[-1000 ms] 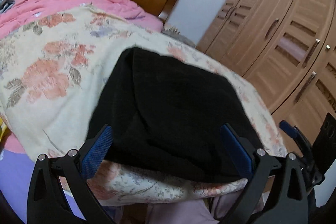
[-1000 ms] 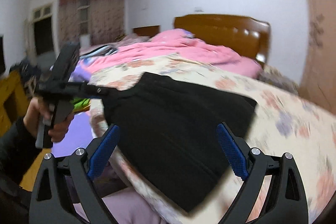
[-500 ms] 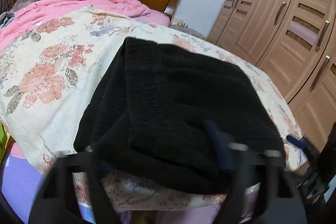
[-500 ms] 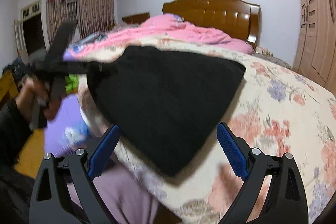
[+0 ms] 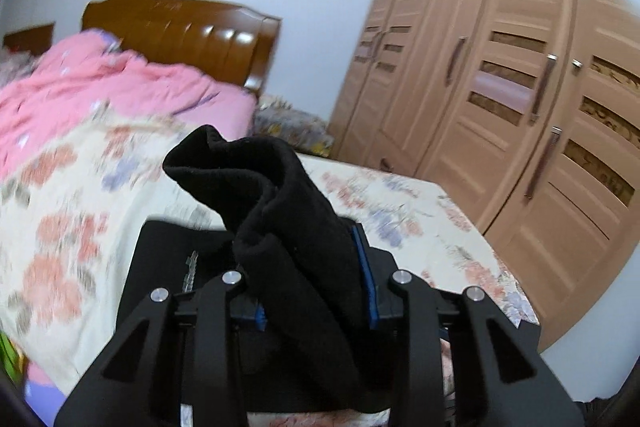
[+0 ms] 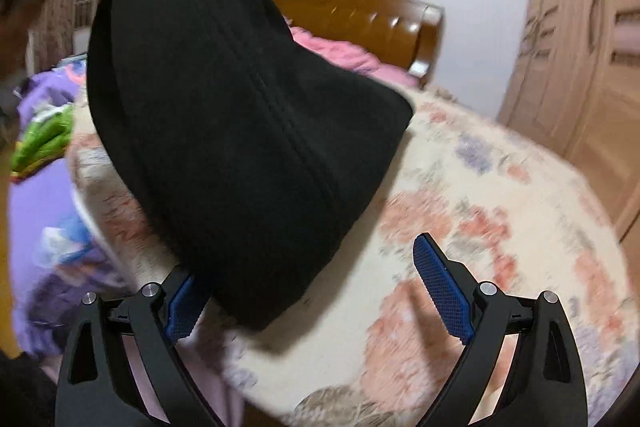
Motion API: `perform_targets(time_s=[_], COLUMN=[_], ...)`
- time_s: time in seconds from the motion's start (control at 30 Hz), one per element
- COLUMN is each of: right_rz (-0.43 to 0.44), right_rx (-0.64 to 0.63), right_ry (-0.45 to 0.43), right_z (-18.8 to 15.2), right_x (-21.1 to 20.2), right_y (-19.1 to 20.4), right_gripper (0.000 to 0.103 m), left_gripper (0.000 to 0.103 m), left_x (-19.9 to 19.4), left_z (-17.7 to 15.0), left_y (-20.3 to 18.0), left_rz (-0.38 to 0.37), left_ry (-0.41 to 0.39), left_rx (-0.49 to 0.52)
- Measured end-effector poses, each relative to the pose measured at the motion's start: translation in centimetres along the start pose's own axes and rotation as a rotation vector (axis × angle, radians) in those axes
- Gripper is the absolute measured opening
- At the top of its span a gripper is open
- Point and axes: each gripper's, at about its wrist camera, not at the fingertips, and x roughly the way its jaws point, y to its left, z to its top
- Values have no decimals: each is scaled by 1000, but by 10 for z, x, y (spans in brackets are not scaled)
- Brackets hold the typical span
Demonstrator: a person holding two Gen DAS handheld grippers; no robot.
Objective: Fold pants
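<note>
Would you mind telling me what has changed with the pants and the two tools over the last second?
The left tool has just been closing and now pinches an edge of the black pants, lifting that side off the bed; a second ago they lay flat. The right tool is as it was, open and holding nothing.

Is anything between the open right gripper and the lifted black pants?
Nothing visible. The right gripper is open just below the hanging edge of the black pants, over the floral bedspread. The left gripper, whose jaws have just been closing, pinches a bunched fold.
</note>
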Motion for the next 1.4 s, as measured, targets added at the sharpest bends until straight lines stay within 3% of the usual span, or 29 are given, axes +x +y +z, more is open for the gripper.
perform_targets(time_s=[0.13, 0.23, 0.3, 0.4, 0.43, 0.53, 0.7, 0.8, 0.87, 1.0, 1.07, 1.13, 1.17, 1.2, 1.23, 1.3, 1.33, 1.4], right_rz=[-115, -121, -95, -82, -82, -65, -49, -42, -37, 3, 63, 164, 229, 320, 404, 443, 456, 481], right_rx=[-105, -137, -105, -107, -108, -89, -64, -74, -79, -46, -29, -17, -14, -12, -4, 42, 72, 149], right_ry=[-48, -7, 14, 19, 20, 31, 42, 39, 40, 56, 79, 96, 95, 84, 45, -21, -36, -42], right_z=[4, 1, 0, -1, -1, 0, -1, -1, 0, 1, 2, 2, 1, 1, 0, 4, 9, 29], right_x=[-7, 2, 7, 9, 10, 12, 15, 13, 14, 18, 18, 14, 10, 3, -8, -20, -21, -10], right_y=[14, 20, 15, 13, 12, 7, 1, 2, 3, -4, -7, -12, -15, -20, -28, -46, -56, -77], right_gripper=[91, 91, 91, 91, 91, 91, 91, 91, 91, 92, 92, 92, 92, 92, 92, 92, 92, 92], left_gripper=[33, 33, 33, 34, 35, 34, 34, 34, 35, 39, 42, 53, 65, 94, 101, 101, 101, 101], left_x=[-13, -10, 10, 36, 36, 24, -7, 7, 8, 6, 2, -7, -14, -20, -31, -57, -66, -60], left_z=[21, 14, -21, -80, -98, -94, -67, -91, -114, -111, -111, -111, -109, -104, -100, -86, -74, -50], left_y=[3, 46, 100, 156, 164, 156, 108, 132, 147, 140, 139, 137, 132, 126, 121, 104, 93, 74], left_rz=[-22, 18, 68, 63, 28, 34, 88, 130, 85, 129, 139, 167, 244, 334, 434, 527, 529, 484], left_ry=[-47, -42, 26, 121, 87, 55, -16, 65, 37, 34, 31, 22, 16, 5, -26, -124, -161, -151], left_rx=[22, -69, -202, -388, -417, -413, -274, -356, -442, -419, -446, -470, -456, -438, -413, -339, -291, -199])
